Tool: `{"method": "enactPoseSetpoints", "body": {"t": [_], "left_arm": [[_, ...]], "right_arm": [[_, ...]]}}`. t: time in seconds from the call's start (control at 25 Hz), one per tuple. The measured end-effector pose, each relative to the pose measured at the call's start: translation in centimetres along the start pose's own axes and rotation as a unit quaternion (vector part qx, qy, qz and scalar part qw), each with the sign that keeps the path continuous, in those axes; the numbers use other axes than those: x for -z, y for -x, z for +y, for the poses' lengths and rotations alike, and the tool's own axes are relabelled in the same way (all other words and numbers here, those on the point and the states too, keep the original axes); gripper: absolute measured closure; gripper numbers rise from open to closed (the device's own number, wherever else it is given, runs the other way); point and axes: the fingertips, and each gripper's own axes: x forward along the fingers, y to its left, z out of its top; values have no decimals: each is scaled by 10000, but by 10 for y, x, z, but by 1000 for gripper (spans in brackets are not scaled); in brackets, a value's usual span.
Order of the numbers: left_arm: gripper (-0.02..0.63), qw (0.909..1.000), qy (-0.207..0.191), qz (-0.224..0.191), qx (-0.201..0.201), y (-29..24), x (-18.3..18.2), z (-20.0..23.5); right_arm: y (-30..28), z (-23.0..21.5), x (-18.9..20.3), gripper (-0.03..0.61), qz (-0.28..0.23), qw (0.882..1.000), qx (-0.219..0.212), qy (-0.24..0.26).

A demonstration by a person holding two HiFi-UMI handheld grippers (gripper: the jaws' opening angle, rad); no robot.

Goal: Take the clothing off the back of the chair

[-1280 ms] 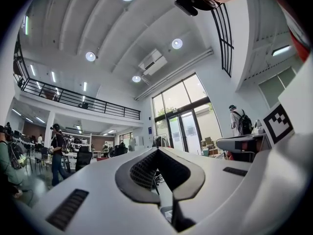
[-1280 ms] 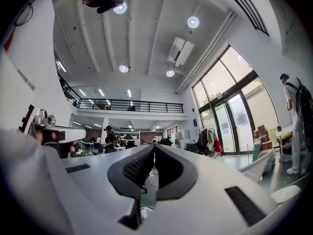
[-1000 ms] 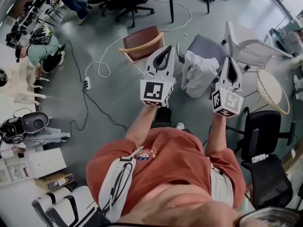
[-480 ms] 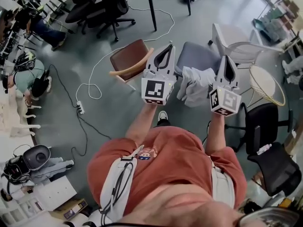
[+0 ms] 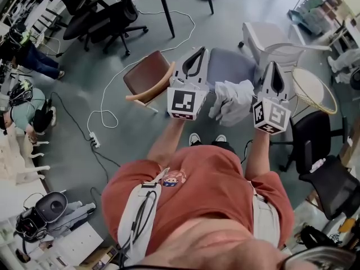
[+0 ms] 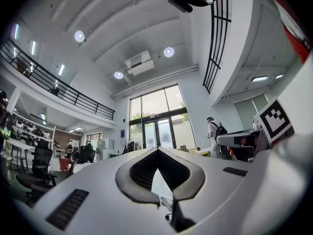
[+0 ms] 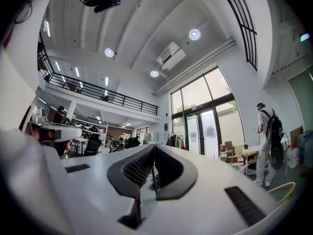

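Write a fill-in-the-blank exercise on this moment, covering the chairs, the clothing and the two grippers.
1. The clothing draped on the grey chair is ___ in colour.
2. In the head view, the brown chair stands to the ___ of the grey chair.
3. The left gripper and the right gripper both have their jaws ___, with nothing between them.

Missing words: white; left; shut.

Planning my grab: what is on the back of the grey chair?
A crumpled white garment drapes over the back of the grey chair. The backrest beneath is covered and cannot be seen.
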Motion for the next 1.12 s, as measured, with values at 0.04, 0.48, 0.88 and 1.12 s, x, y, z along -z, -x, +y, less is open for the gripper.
{"method": "enactPoseSetpoints", "body": {"t": [0.04, 0.48, 0.88, 1.12], "left_arm": [[600, 10000, -1, 11, -4, -4, 2, 0], [600, 9999, 49, 113, -47, -43, 18, -16], [600, 9997, 26, 181, -140, -46, 39, -15], [600, 9996, 62, 221, -165, -35, 60, -16]], "right_arm": [[-4, -2, 1, 555, 1, 10000, 3, -22], [-36, -24, 13, 555, 119, 9998, -181, -29], [-47, -23, 35, 555, 389, 9984, -362, 170], [-41, -9, 77, 555, 918, 9938, -576, 246]]}}
